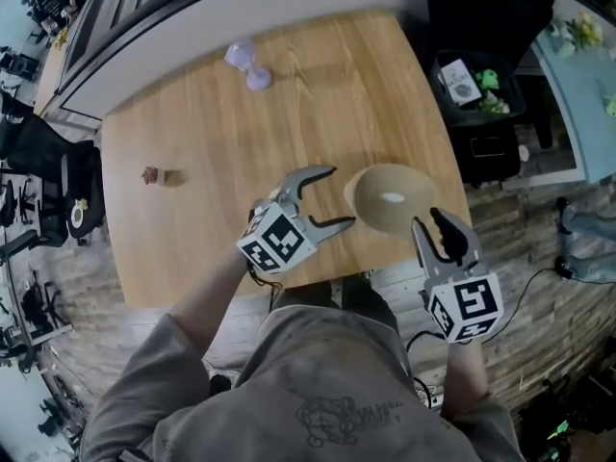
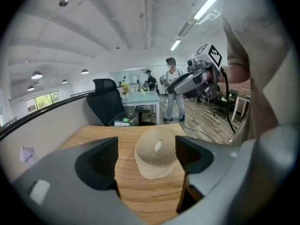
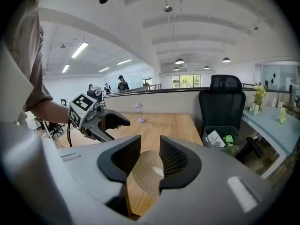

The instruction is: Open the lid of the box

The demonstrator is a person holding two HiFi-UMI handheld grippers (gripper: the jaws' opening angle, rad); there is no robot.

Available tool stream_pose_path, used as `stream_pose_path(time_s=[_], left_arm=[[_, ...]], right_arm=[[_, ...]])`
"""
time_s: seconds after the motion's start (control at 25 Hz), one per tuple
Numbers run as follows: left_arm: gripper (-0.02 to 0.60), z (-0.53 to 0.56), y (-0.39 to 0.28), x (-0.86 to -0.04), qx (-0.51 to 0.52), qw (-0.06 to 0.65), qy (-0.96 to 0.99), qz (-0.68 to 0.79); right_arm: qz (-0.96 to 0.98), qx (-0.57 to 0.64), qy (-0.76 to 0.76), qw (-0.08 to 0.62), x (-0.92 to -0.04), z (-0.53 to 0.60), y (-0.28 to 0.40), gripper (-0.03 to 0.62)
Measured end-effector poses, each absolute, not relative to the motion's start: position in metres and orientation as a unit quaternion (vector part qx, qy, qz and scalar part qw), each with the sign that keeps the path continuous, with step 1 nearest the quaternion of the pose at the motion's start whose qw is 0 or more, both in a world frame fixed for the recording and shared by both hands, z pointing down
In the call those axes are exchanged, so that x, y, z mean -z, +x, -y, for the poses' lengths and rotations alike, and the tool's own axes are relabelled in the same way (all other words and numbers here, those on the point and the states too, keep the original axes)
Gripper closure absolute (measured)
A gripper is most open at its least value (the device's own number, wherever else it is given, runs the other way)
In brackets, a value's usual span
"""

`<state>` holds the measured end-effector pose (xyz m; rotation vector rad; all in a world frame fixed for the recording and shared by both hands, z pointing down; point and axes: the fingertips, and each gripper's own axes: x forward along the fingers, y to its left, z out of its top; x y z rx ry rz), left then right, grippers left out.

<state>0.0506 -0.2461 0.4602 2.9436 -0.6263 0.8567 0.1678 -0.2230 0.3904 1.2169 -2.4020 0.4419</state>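
A round woven box (image 1: pixel 390 198) with a domed lid and a small pale knob stands on the wooden table (image 1: pixel 212 133), close to its front right corner. My left gripper (image 1: pixel 342 195) is open just left of the box, jaws wide and pointing at it; in the left gripper view the box (image 2: pixel 157 151) shows between them, apart from both. My right gripper (image 1: pixel 430 221) hovers at the box's near right side. Its jaws stand only a narrow gap apart, with nothing between them. In the right gripper view the box (image 3: pixel 145 172) lies just beyond and below the right gripper (image 3: pixel 150 156).
A small purple lamp figure (image 1: pixel 248 65) stands at the table's far side, and a small brown object (image 1: pixel 159 175) lies to the left. A black bin (image 1: pixel 472 85) with litter and an office chair (image 3: pixel 225 102) stand off the table's right edge. People stand far back.
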Motion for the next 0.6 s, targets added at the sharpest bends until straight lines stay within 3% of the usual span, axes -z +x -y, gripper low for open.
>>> stream_pose_path(time_s=[0.6], left_arm=[[0.170,0.259,0.069,-0.574,-0.325,0.031,0.942,0.081]], right_arm=[[0.851,-0.188,0.394,0.292,-0.478,0.225,0.139,0.484]])
